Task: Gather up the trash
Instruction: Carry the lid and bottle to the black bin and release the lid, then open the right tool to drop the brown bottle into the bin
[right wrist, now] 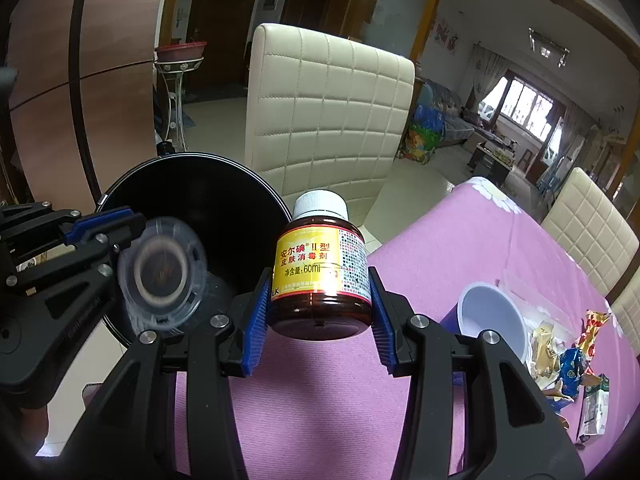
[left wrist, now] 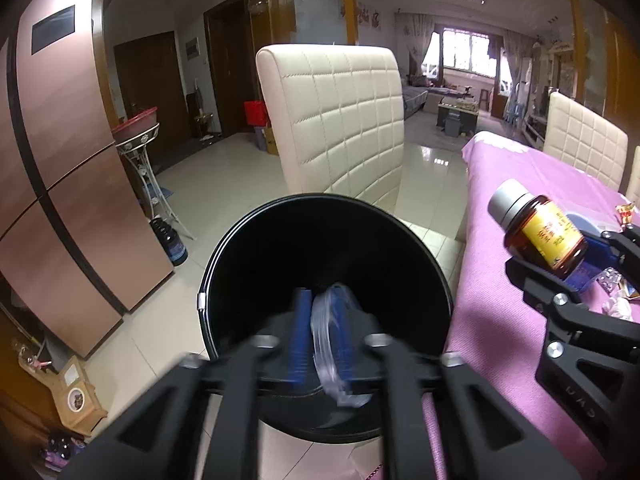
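The left tool (left wrist: 322, 332) pinches a clear round plastic lid (right wrist: 162, 274) over the round black trash bin (left wrist: 256, 240). The right tool (right wrist: 318, 312) clamps an upright brown glass bottle with a yellow label (right wrist: 320, 276) above the pink-clothed tabletop (right wrist: 432, 248), where a white plastic cup (right wrist: 494, 320) and crumpled wrappers (right wrist: 568, 364) lie.

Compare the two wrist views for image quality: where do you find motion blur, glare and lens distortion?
Left wrist view: the left gripper and its clear plastic lid are motion-blurred, the window is overexposed, the fridge bows from fisheye distortion. Right wrist view: the brown bottle in the right gripper is sharp with small glints, the lid is smeared, corners vignette black.
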Tool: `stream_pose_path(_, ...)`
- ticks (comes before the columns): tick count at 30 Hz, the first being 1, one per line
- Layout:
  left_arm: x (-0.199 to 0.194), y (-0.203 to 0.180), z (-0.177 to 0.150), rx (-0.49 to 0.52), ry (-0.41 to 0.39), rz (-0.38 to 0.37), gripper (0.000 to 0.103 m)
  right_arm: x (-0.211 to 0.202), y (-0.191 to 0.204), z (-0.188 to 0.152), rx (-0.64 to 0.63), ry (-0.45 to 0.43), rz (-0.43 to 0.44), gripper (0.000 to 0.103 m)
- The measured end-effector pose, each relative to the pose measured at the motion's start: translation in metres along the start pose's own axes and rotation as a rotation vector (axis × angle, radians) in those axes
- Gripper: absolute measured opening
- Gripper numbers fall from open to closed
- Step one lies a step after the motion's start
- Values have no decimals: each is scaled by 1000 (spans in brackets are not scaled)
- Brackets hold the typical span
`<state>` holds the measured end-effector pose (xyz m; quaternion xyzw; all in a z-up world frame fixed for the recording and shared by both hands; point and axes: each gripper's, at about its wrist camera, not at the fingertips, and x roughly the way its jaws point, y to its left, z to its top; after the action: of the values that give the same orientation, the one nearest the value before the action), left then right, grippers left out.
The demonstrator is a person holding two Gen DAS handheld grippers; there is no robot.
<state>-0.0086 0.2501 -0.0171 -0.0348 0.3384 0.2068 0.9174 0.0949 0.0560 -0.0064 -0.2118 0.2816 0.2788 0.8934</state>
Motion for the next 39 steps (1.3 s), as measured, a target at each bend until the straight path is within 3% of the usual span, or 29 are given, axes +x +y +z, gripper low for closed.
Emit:
stream_pose_path(1,-1,1,0,-6,-12,6,71,0,0,0,1,-1,0,46)
stream_pose_path(2,-5,2,-1,-15,-46,18,83,0,-1,0,1,-1,-1,46)
stream_pose_path(5,-18,-1,-2,11,-132,90,85,2,0,1,2,4,-3,46)
stream_pose_path(10,-23,-3,-3,63,-170,176,85,6,3,1,2,13,-2,46)
stream_pose_path(31,-19,51,-5,-53,-114,222,85,10,34,6,-47,28,76,46)
stream_pose_path(35,-19,50,-6,-48,-114,218,85,6,36,7,-51,8,72,56)
stream_pose_path(39,-18,47,-7,-41,-113,211,85,5,33,6,-48,4,58,56)
